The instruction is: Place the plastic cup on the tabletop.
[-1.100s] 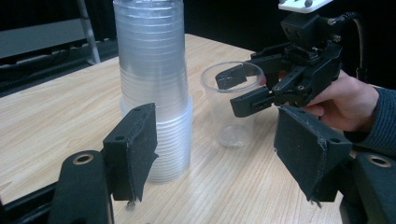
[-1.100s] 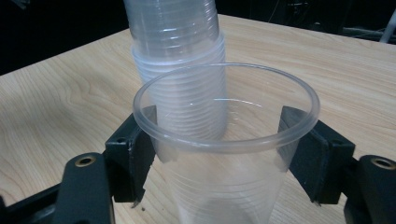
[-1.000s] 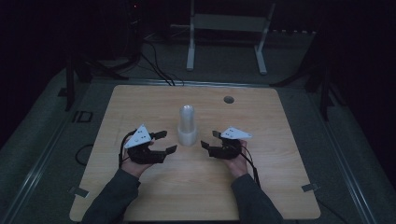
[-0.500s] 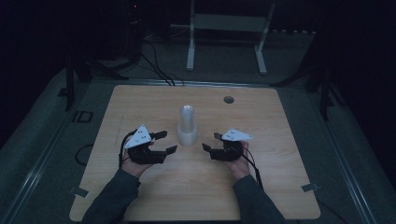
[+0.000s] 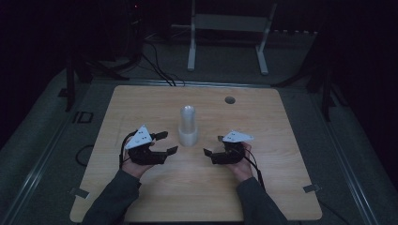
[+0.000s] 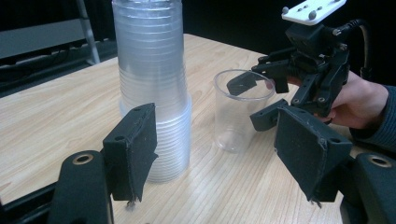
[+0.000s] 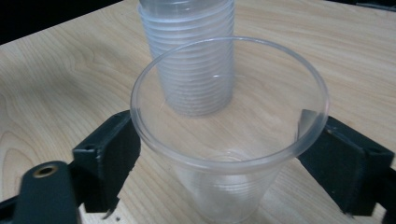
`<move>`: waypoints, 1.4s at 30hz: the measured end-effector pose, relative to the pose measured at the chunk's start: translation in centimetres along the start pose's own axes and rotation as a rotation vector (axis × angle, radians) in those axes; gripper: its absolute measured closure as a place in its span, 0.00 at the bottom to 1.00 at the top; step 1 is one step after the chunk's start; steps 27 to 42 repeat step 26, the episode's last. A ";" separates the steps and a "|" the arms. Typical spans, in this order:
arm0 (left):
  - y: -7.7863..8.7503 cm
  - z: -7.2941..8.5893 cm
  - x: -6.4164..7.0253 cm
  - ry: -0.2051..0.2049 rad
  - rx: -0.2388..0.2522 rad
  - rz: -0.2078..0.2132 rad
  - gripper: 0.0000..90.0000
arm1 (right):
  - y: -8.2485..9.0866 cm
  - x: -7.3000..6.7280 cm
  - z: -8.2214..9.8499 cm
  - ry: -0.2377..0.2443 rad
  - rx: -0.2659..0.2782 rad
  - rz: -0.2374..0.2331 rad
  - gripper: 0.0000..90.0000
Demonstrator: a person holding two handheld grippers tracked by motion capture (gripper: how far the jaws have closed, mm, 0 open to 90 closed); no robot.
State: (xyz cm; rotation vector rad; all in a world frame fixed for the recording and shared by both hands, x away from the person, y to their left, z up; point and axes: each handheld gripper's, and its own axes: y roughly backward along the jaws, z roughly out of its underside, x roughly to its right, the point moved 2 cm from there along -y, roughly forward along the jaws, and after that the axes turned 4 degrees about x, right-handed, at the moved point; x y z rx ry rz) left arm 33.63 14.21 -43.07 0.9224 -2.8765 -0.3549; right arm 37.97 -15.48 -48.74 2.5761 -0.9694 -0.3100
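Landmark: cup stack (image 5: 188, 125), upright on the table (image 5: 141, 101)
My left gripper (image 5: 165, 143): level, left of stack; jaws apart, empty
My right gripper (image 5: 213, 146): level, right of stack; jaws just opened, flanking single cup (image 7: 224, 154), pads clear

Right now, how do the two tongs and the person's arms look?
Both the left tongs and the right tongs are black, angular frames with flat dark pads on two jaws. Each carries a pale three-cornered plate with small screws on top, and a black cable trails back along the hand. The person wears dark long sleeves that reach the wrists.
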 end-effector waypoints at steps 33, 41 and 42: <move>0.0 0.1 -0.2 0.001 -0.002 -0.006 0.33 | 2.8 -0.1 1.9 -0.024 -0.030 0.005 0.15; 0.0 0.1 -0.2 0.001 -0.002 -0.006 0.33 | 2.8 -0.1 1.9 -0.024 -0.030 0.005 0.15; 0.0 0.1 -0.2 0.001 -0.002 -0.006 0.33 | 2.8 -0.1 1.9 -0.024 -0.030 0.005 0.15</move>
